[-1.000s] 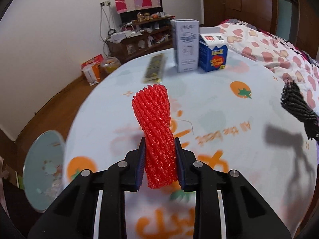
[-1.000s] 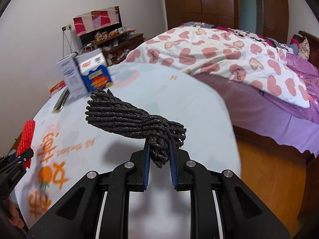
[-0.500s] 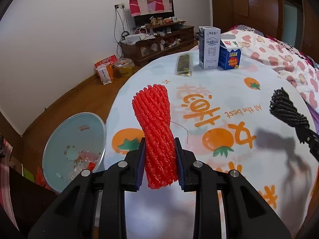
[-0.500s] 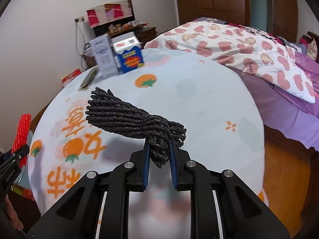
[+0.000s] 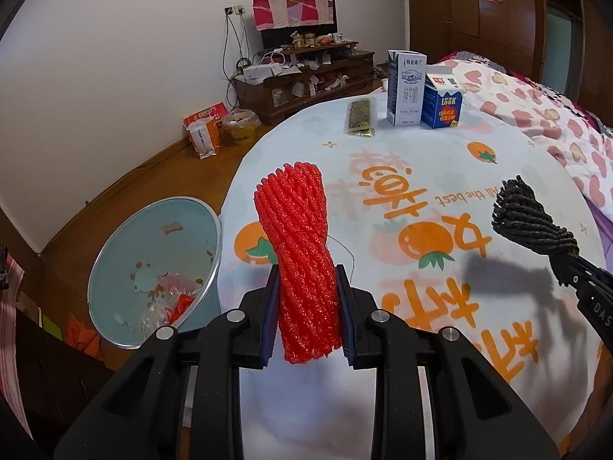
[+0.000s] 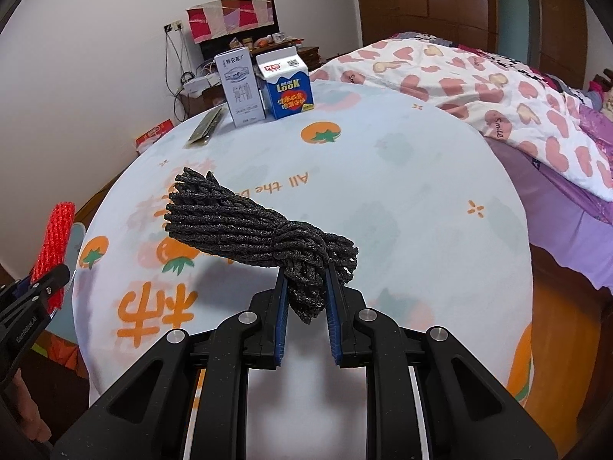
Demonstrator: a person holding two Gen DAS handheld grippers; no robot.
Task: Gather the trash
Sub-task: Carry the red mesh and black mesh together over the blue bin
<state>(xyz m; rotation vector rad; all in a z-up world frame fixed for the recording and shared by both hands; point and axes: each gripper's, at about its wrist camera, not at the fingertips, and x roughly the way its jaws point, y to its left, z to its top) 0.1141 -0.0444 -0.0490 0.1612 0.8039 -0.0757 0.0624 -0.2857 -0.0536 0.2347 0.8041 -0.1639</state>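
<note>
Desk (image 5: 440,345): round, filling the middle of both views; pale cover printed with oranges, orange characters and the words "All the best".
Bed (image 6: 479,88): upper right of the right wrist view, white quilt with pink hearts.
Trash bin (image 5: 126,253): light blue, on the floor at lower left of the left wrist view, scraps inside.
Left claw (image 5: 306,318): narrow, pads pinching the red foam net (image 5: 299,249), which stands upright at centre frame.
Right claw (image 6: 306,316): nearly closed, clamping the black foam net (image 6: 253,230), which trails toward the left.
White carton (image 6: 239,86): upper centre, writing too small to read.
Blue carton (image 6: 289,84): just beside it, marked "LOOK".
Dark packet (image 5: 361,118): flat, left of the cartons.
</note>
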